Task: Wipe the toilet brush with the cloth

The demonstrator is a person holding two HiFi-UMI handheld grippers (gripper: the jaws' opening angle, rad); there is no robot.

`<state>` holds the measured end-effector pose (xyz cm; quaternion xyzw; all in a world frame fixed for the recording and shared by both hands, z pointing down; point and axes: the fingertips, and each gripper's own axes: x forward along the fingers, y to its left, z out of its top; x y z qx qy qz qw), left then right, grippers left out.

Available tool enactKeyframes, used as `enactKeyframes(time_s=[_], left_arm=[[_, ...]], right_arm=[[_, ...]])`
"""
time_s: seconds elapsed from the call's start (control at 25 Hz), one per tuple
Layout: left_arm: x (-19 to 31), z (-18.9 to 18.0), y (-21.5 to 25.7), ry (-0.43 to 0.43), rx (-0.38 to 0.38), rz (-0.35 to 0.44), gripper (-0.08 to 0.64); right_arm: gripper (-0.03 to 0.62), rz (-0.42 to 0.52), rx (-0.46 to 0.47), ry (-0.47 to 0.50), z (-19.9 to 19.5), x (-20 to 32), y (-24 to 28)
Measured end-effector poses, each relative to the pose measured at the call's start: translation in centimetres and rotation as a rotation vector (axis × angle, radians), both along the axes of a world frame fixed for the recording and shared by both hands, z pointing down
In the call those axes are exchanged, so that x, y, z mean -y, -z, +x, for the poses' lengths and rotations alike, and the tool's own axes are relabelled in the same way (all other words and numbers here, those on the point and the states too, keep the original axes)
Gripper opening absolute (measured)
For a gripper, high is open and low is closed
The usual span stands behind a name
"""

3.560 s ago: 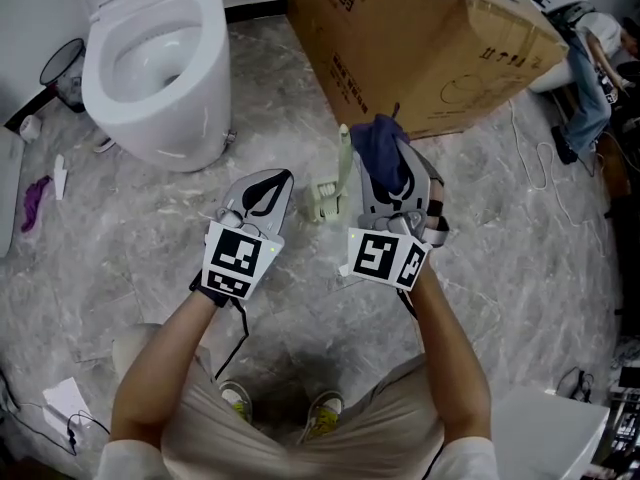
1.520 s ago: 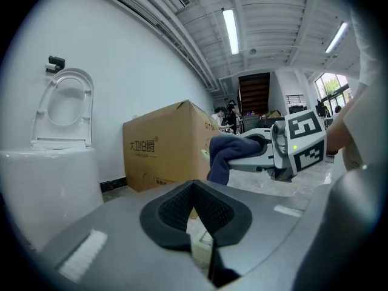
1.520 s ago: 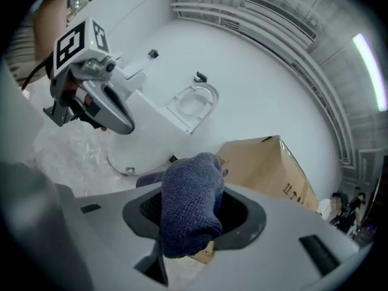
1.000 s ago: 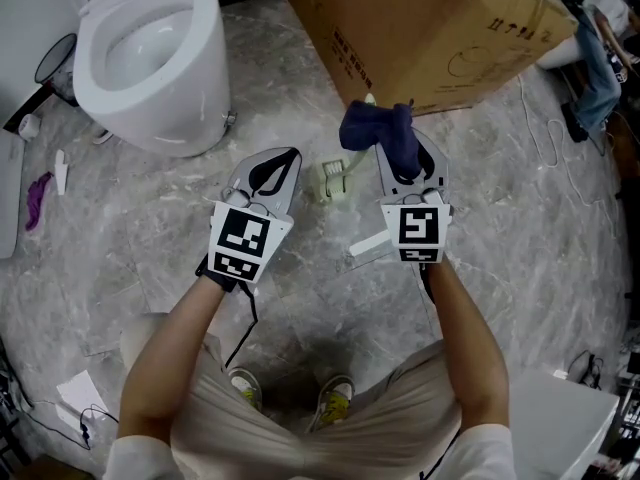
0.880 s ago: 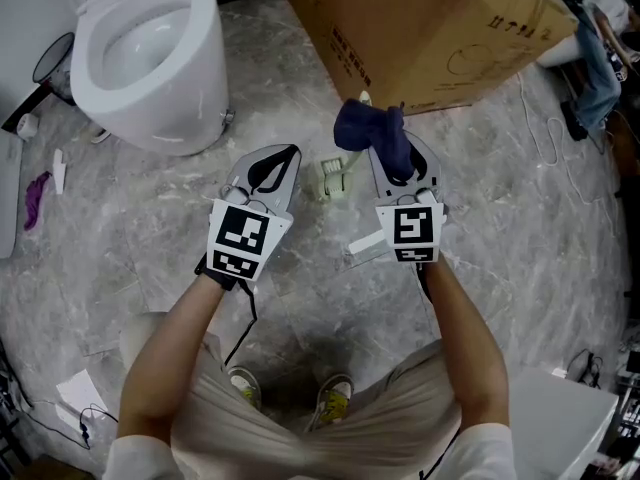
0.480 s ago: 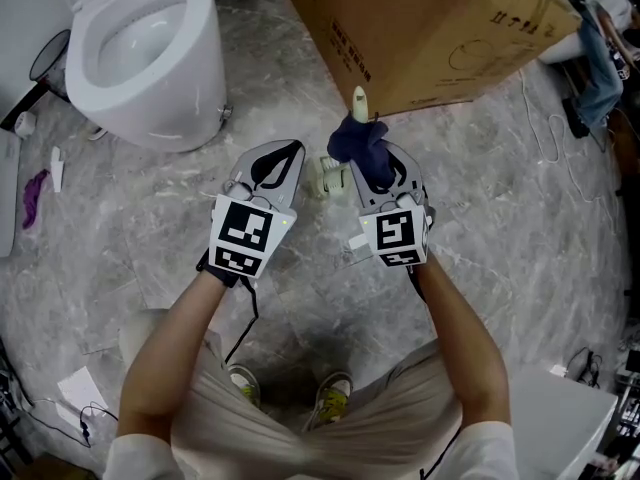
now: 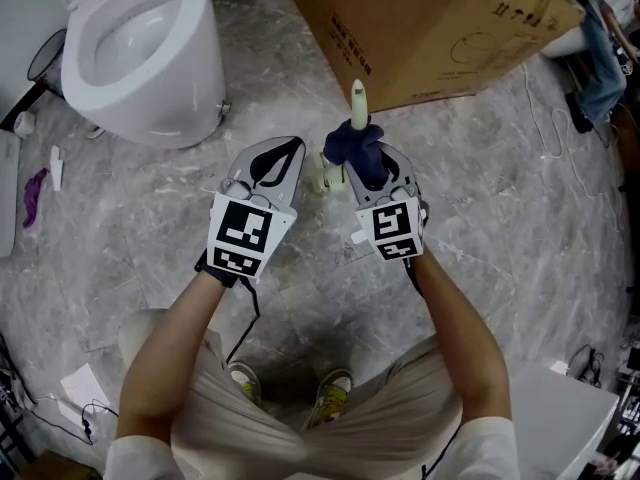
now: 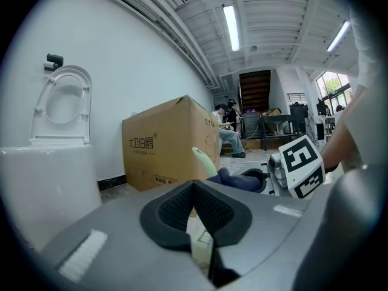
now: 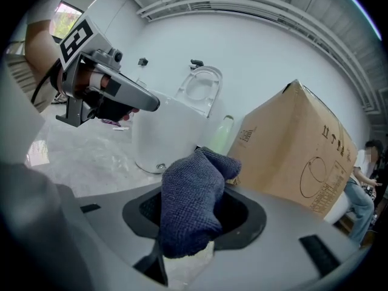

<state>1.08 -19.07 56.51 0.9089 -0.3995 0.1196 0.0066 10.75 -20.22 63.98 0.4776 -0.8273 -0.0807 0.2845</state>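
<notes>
Green brush (image 7: pixel 358 98): upright in holder (image 7: pixel 322 174) on floor, handle top pokes above cloth.
Cloth (image 7: pixel 352 146): dark blue, bunched vs handle; prob. mid-wipe.
R gripper (image 7: pixel 368 164): jaws pinch cloth, pressing it on handle.
L gripper (image 7: pixel 272 164): jaws together, empty, just beside brush; seems on standby.

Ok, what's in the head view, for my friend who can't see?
The right gripper holds a dark blue cloth at a pale green toilet brush handle. The left gripper is shut beside it; a white toilet and brown cardboard box stand beyond.
</notes>
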Motion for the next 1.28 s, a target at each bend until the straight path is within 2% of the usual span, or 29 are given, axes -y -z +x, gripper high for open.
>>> enactKeyframes(time_s=[0.32, 0.64, 0.8, 1.12, 1.28], left_arm=[[0.0, -1.2, -0.1, 0.021, 0.023, 0.003, 0.002], [-0.8, -2.4, -0.4, 0.034, 0.064, 0.002, 0.002], [-1.0, -3.0, -0.2, 0.04, 0.069, 0.009, 0.002], [-1.1, -3.8, 0.6, 0.052, 0.049, 0.015, 0.002], [-1.6, -3.5, 1.8, 0.032, 0.038, 0.04, 0.002]], right_arm=[[0.189, -0.054, -0.028, 0.014, -0.8, 0.0, -2.5], [0.189, -0.092, 0.004, 0.023, -2.3, 0.7, -3.7], [0.189, -0.107, -0.008, 0.027, -2.9, 1.0, -4.4], [0.189, -0.154, -0.057, 0.024, -2.8, 0.9, -7.2], [0.189, -0.171, -0.076, 0.025, -2.9, 0.9, -8.1]])
